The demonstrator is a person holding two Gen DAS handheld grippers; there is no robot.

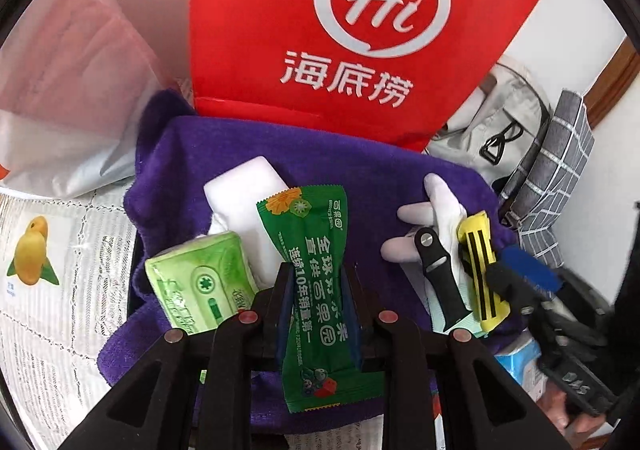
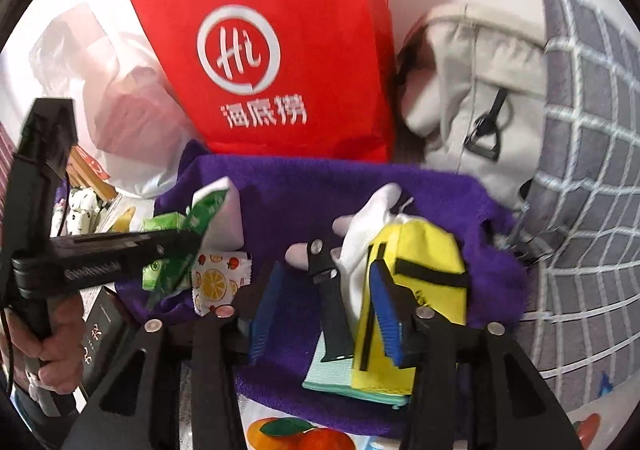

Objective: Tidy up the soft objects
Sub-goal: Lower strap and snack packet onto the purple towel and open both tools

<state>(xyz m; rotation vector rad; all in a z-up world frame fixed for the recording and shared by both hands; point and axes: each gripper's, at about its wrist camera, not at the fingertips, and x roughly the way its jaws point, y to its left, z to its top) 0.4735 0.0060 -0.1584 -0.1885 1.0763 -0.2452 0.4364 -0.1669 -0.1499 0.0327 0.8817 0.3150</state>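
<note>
The left tongs (image 1: 316, 290) clamp the green sachet (image 1: 316, 278). The right tongs (image 2: 324, 302) stand wide over the yellow pouch (image 2: 416, 282) (near right). Risk: the slick sachet may slip onto the purple towel (image 1: 340, 166).

White wall (image 1: 568, 18), wooden trim (image 1: 616, 78), patterned tablecloth (image 1: 60, 314).

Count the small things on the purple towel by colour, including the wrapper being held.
Green: 2 (tissue pack, snack wrapper)
White: 2 (block, glove)
Black: 1 (strap)
Yellow: 1 (pouch)
Teal: 1 (cloth)
Fruit-print: 1 (sachet)
Total: 8
</note>
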